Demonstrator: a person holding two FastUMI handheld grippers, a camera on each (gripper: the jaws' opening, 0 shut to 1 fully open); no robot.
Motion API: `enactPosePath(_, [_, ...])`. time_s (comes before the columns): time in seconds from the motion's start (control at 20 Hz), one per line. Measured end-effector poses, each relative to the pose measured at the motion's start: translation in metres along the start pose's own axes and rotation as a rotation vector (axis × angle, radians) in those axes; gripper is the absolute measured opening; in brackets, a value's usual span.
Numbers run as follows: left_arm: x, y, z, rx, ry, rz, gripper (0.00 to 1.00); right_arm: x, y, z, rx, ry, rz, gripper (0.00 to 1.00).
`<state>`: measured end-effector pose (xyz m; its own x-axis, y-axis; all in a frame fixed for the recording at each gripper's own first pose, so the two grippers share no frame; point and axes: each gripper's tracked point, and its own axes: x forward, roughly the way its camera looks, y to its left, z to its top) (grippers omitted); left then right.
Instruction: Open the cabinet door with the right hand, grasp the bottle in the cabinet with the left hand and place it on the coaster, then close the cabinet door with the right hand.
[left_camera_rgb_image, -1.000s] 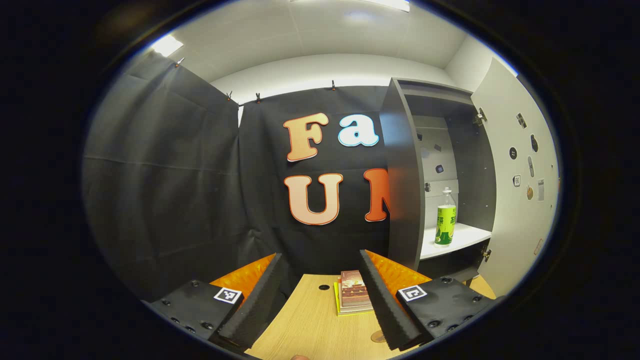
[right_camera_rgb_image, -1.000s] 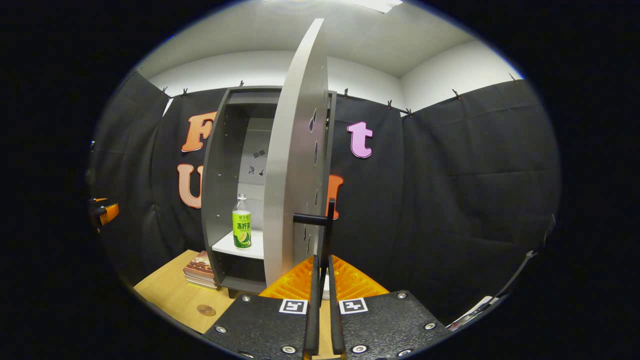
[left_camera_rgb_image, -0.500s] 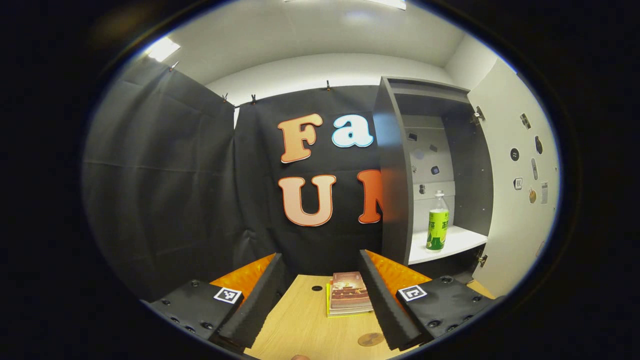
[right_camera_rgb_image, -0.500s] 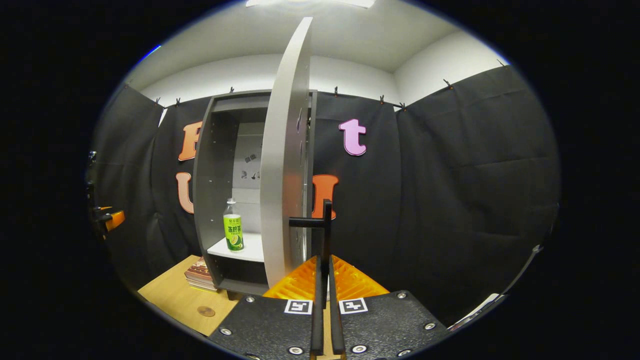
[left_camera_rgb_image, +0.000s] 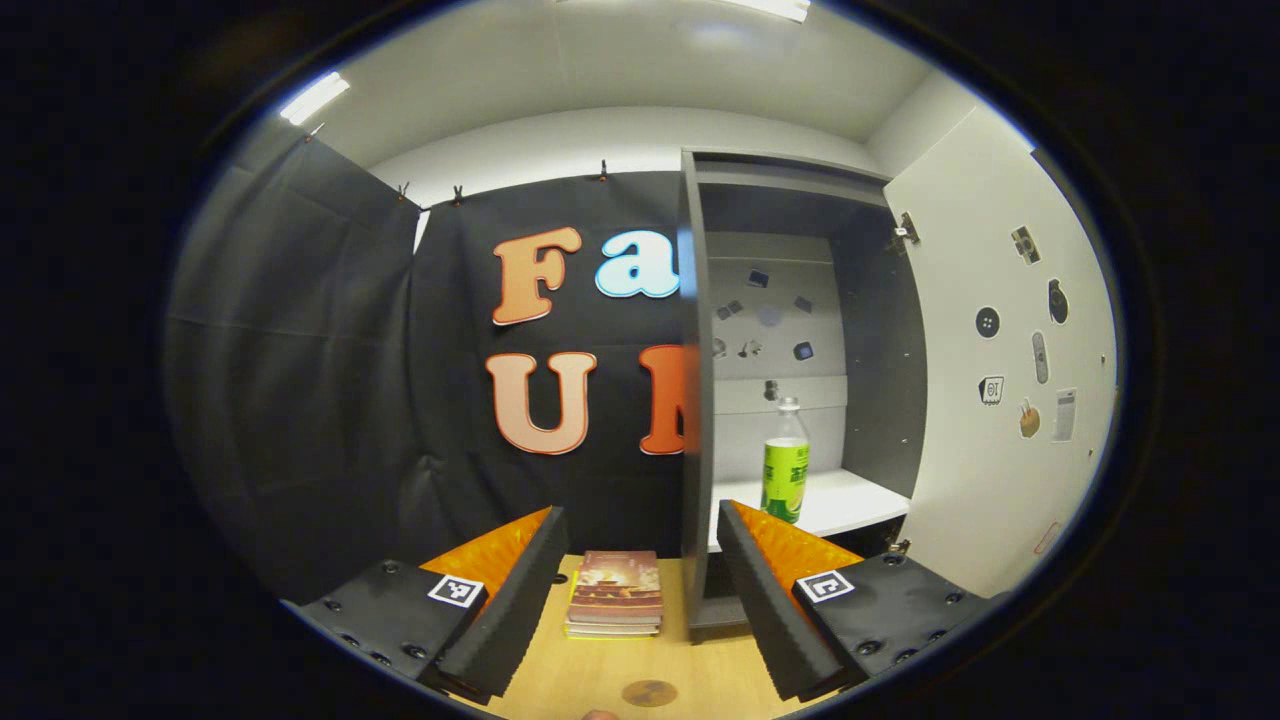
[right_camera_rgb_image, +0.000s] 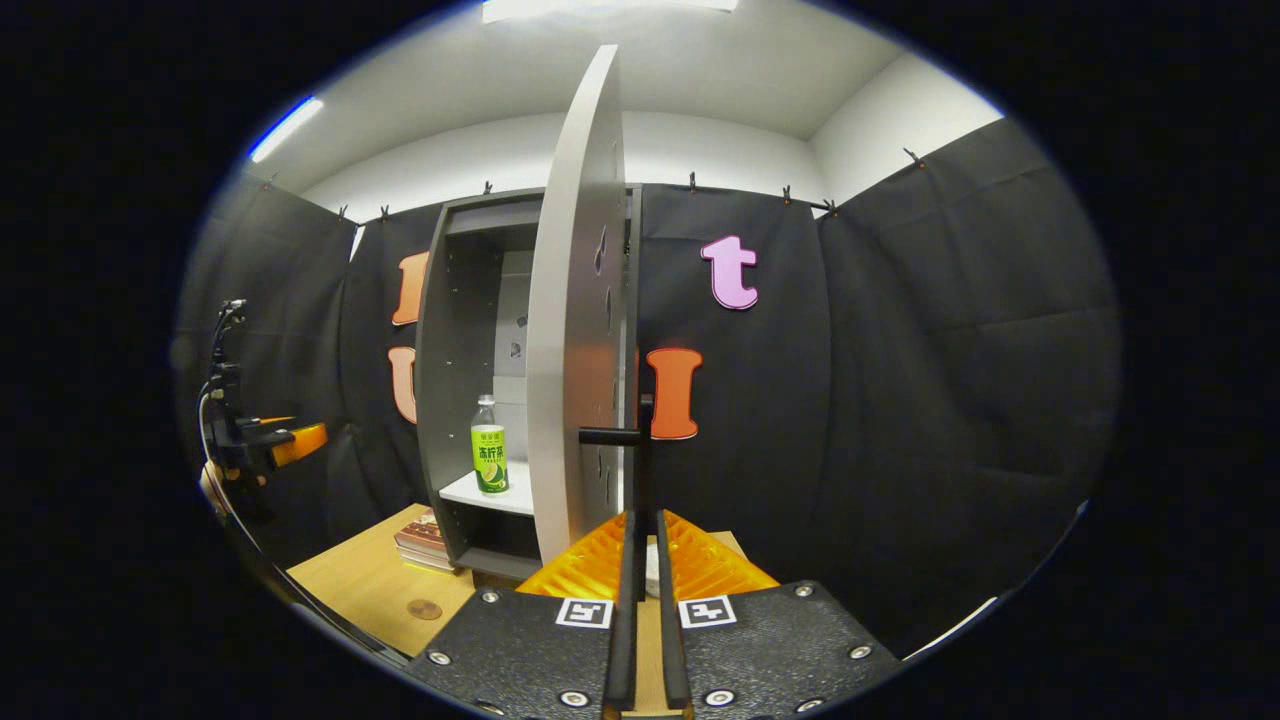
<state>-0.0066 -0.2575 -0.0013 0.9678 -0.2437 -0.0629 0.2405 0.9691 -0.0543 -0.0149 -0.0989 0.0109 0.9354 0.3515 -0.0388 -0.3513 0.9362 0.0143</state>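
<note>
Left gripper, jaws wide and empty, faces the upright green-labelled plastic bottle ahead-right; right gripper clamps the black door handle.

Premises are presenting as a staged recording booth: black cloth is hanging clipped along white walls, enclosing a wooden table bearing a small grey cabinet and stacked books.

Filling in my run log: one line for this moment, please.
grey cabinet door: open | right gripper: shut on black door handle | left gripper: open, empty | green-labelled plastic bottle: on shelf
</note>
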Motion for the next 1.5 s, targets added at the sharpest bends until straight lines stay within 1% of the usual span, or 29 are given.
enactPosePath(0.15, [0.02, -0.039, -0.002, -0.02, 0.009, -0.039, 0.98, -0.007, -0.029, -0.006, -0.004, 0.011, -0.053, 0.12])
enactPosePath(0.25, [0.032, -0.062, 0.001, -0.008, 0.002, -0.063, 0.97, -0.01, -0.05, -0.011, 0.014, 0.021, -0.097, 0.16])
enactPosePath(0.35, [0.052, -0.088, 0.005, -0.004, -0.005, -0.099, 0.97, -0.012, -0.07, -0.015, 0.035, 0.029, -0.137, 0.23])
enactPosePath(0.4, [0.062, -0.101, 0.006, -0.011, -0.004, -0.117, 0.98, -0.013, -0.08, -0.017, 0.04, 0.034, -0.156, 0.29])
enactPosePath(0.45, [0.071, -0.112, 0.006, -0.019, 0.0, -0.134, 0.98, -0.014, -0.089, -0.019, 0.04, 0.037, -0.174, 0.33])
enactPosePath(0.5, [0.081, -0.121, 0.005, -0.026, 0.003, -0.147, 0.98, -0.015, -0.097, -0.022, 0.037, 0.041, -0.193, 0.41])
enactPosePath(0.6, [0.1, -0.138, 0.006, -0.024, 0.009, -0.162, 0.98, -0.014, -0.109, -0.027, 0.033, 0.05, -0.218, 0.54])
enactPosePath(0.65, [0.11, -0.144, 0.006, -0.018, 0.008, -0.164, 0.98, -0.013, -0.111, -0.03, 0.037, 0.053, -0.23, 0.56])
enactPosePath(0.7, [0.117, -0.15, 0.003, -0.014, 0.009, -0.172, 0.97, -0.013, -0.115, -0.033, 0.046, 0.058, -0.242, 0.64])
enactPosePath(0.75, [0.126, -0.159, 0.001, -0.012, 0.011, -0.183, 0.97, -0.014, -0.121, -0.035, 0.057, 0.064, -0.251, 0.64])
enactPosePath(0.8, [0.137, -0.166, -0.002, -0.007, 0.014, -0.191, 0.97, -0.013, -0.124, -0.038, 0.066, 0.069, -0.259, 0.8])
enactPosePath(0.95, [0.168, -0.177, -0.008, 0.025, 0.015, -0.182, 0.97, -0.007, -0.141, -0.045, 0.077, 0.082, -0.29, 0.92])
enactPosePath(1.05, [0.185, -0.184, -0.01, 0.049, 0.012, -0.174, 0.97, -0.002, -0.147, -0.049, 0.082, 0.09, -0.308, 0.93])
enactPosePath(1.25, [0.221, -0.191, -0.031, 0.018, 0.055, -0.162, 0.98, 0.001, -0.162, -0.056, 0.091, 0.106, -0.343, 0.93])
enactPosePath(1.5, [0.253, -0.189, -0.056, 0.016, 0.103, -0.139, 0.97, -0.008, -0.182, -0.066, 0.109, 0.119, -0.392, 0.93])
